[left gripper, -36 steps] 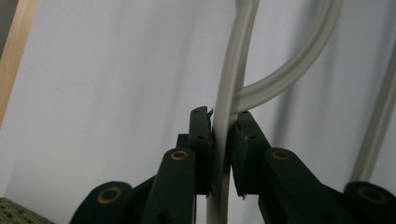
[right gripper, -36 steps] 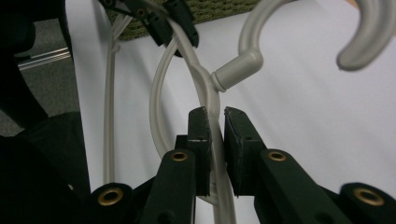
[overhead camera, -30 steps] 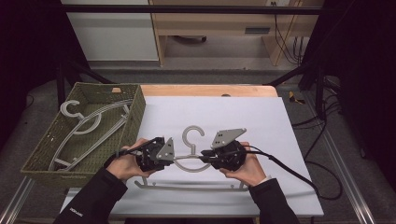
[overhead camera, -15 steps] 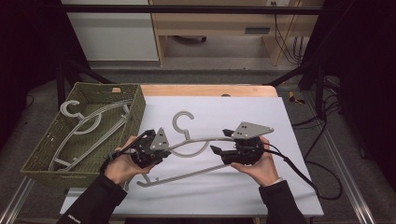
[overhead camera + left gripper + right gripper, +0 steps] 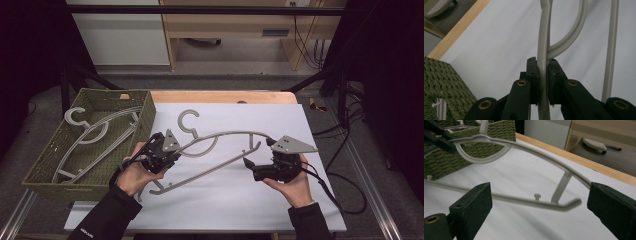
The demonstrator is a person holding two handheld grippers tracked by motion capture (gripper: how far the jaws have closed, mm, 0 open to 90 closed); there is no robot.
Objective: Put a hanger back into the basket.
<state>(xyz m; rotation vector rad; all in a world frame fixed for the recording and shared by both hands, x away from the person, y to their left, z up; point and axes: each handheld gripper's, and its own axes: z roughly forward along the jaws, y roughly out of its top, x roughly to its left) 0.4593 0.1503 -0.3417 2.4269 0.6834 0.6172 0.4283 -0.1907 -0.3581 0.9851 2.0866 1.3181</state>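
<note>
The left gripper (image 5: 167,150) pinches one arm of the grey hanger (image 5: 225,145), which slants over the white mat (image 5: 240,200) just right of the green basket (image 5: 145,107). The right gripper (image 5: 257,167) has just been opening, and its spread jaws bracket the hanger's far end without pressing it. It looks like a handover to one hand. Next comes swinging the hanger left over the basket's near wall onto the hanger lying inside (image 5: 95,132). There is open mat to the right.
</note>
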